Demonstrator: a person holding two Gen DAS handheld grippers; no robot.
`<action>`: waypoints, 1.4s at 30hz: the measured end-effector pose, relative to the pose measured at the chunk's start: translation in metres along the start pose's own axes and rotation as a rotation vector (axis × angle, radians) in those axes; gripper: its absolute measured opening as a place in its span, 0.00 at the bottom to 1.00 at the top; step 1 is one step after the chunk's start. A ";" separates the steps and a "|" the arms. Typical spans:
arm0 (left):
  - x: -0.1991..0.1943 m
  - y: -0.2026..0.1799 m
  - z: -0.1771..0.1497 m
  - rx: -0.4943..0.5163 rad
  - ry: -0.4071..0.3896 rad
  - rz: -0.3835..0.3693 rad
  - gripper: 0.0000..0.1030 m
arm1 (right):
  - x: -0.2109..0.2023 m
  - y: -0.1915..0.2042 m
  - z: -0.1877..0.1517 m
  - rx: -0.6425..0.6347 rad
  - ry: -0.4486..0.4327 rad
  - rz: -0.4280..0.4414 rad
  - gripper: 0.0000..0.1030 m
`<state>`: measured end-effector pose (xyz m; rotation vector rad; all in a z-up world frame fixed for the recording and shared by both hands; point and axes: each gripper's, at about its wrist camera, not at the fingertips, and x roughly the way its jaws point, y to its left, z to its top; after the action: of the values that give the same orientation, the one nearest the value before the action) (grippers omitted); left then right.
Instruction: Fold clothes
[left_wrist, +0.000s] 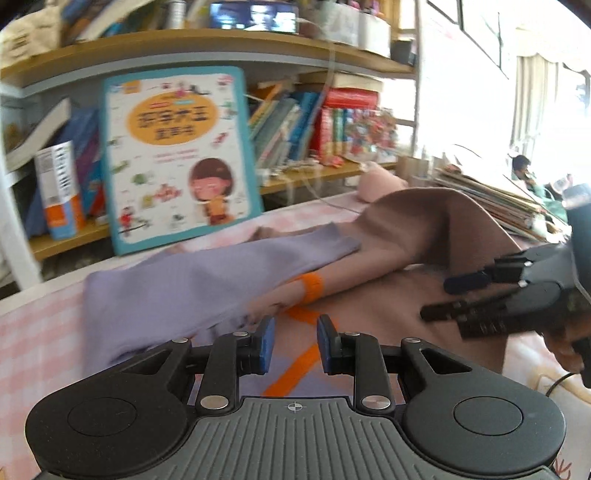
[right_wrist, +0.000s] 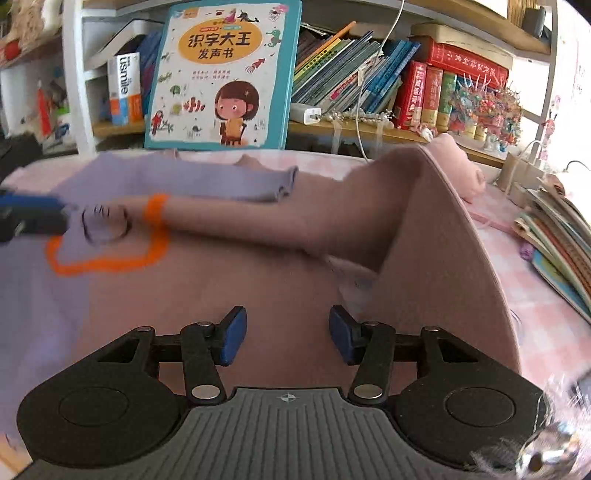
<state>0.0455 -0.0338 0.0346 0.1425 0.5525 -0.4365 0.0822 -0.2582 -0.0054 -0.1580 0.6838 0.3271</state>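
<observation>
A pink and lavender top (right_wrist: 258, 280) with orange outlines lies spread on the pink checked table (left_wrist: 37, 332). Its lavender sleeve (left_wrist: 184, 288) and its pink sleeve with an orange cuff (left_wrist: 312, 288) are folded across the body. On the right, a flap of the pink cloth (right_wrist: 443, 240) stands raised. My left gripper (left_wrist: 295, 343) hovers open over the orange print, just short of the lavender sleeve, with nothing between its pads. My right gripper (right_wrist: 288, 332) is open above the pink body, left of the raised flap. It also shows in the left wrist view as the right gripper (left_wrist: 436, 300).
A children's book (right_wrist: 225, 74) leans on the bookshelf behind the table. A stack of books (right_wrist: 554, 236) lies at the table's right edge. A pink bundle (right_wrist: 461, 166) sits at the back right, and a white cable (right_wrist: 360, 110) hangs down from the shelf.
</observation>
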 end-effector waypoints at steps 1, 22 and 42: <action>0.003 -0.003 0.002 0.014 0.001 0.001 0.25 | -0.003 -0.001 -0.003 -0.003 0.001 0.001 0.45; 0.092 -0.073 0.035 0.341 0.002 0.021 0.25 | -0.037 0.004 -0.041 0.105 -0.053 -0.013 0.28; 0.160 -0.055 0.058 0.247 0.094 0.085 0.05 | -0.037 0.005 -0.042 0.069 -0.072 0.000 0.30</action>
<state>0.1711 -0.1558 -0.0026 0.4232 0.5809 -0.4153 0.0292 -0.2733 -0.0141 -0.0799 0.6227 0.3071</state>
